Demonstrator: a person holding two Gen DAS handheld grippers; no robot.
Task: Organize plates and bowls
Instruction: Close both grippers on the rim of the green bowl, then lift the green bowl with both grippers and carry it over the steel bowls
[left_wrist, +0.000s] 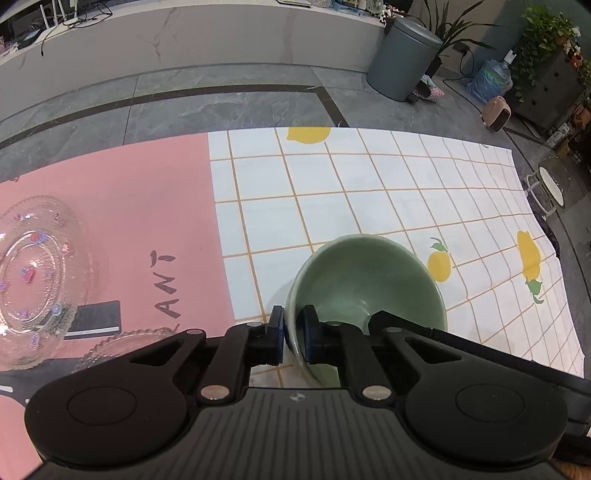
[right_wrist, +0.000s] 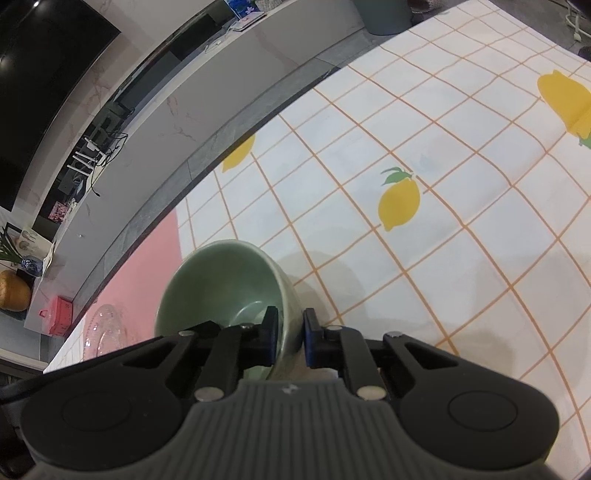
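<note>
green bowl: we see a green bowl (left_wrist: 369, 284) in the left wrist view, tilted, over the white lemon-print grid cloth (left_wrist: 369, 184). Whether its base touches the cloth, we cannot tell.
green bowl, right view: a green bowl (right_wrist: 221, 284) shows here too, over the same cloth (right_wrist: 443, 221), close to the pink edge. Same bowl or a second one, we cannot tell.
left gripper: left gripper (left_wrist: 293, 328) has its jaws narrow, pinching the bowl's near-left rim wall, one finger outside, one inside.
right gripper: right gripper (right_wrist: 290, 334) has jaws narrow too, clamped on the near-right wall of the bowl, left finger inside, right finger outside.
glass plate: we note a clear glass plate (left_wrist: 33, 277) with small coloured dots on the pink mat (left_wrist: 129, 221), well apart from the bowl, far left.
second glass piece: a ridged glass dish rim (left_wrist: 129, 341) just in front of the left gripper's body, partly hidden.
glass in right view: a glass plate edge (right_wrist: 107, 328) at lower left, blurry.
black notebook: a black notebook (left_wrist: 98, 319) lies on the pink mat between the two glass pieces.
mat text: dark letters "ANT" (left_wrist: 168, 284) are printed on the pink mat.
surroundings: grey tiled floor (left_wrist: 184, 99), grey bin (left_wrist: 402, 62), plants (left_wrist: 546, 40) far right.
</note>
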